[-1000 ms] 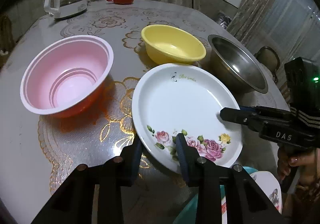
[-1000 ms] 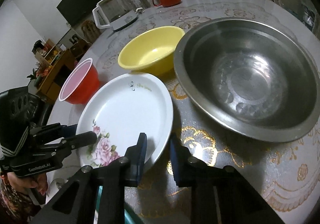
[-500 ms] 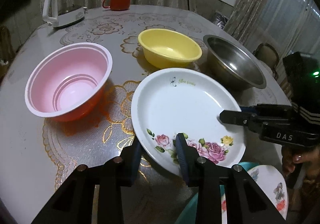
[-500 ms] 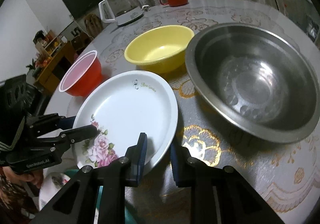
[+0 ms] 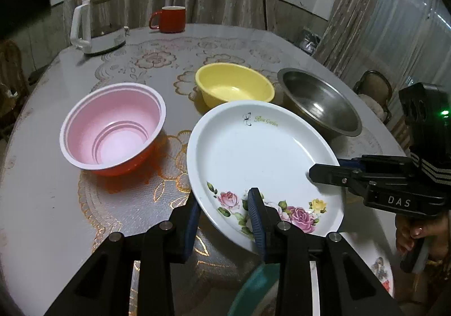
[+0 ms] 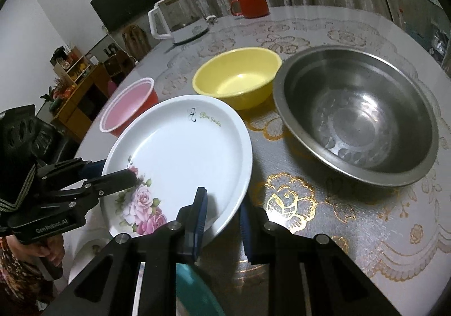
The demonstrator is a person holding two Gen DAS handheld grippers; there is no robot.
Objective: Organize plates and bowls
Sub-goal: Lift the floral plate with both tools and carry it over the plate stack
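The white rose plate (image 5: 262, 158) is being held clear of the table (image 5: 42, 203), tilted, near the table's front edge, with both grippers pinching its rim: the left gripper (image 5: 224, 213) is closing its jaws narrowly on the near rim by the printed roses, and the right gripper (image 6: 221, 211) is clamping the rim at the plate's right side, one finger inside the dish and one under it. To do this step well, I judge both grips should be moving together at one pace and keeping the plate level, since a glazed rim is likely slipping easily between narrow pads; lowering it squarely onto whatever it is meant to stack on, and loosening one side only once the plate is bearing its own weight, seems safest. Behind it the pink bowl (image 5: 112, 127), the yellow bowl (image 5: 234, 87) and the steel bowl (image 5: 318, 101) are standing well apart toward the middle of the table. Below the grippers a teal rim (image 5: 253, 287) and a second patterned plate (image 5: 380, 268) are showing only in slivers, so I cannot tell how they are lying or whether the held plate is lined up over them.
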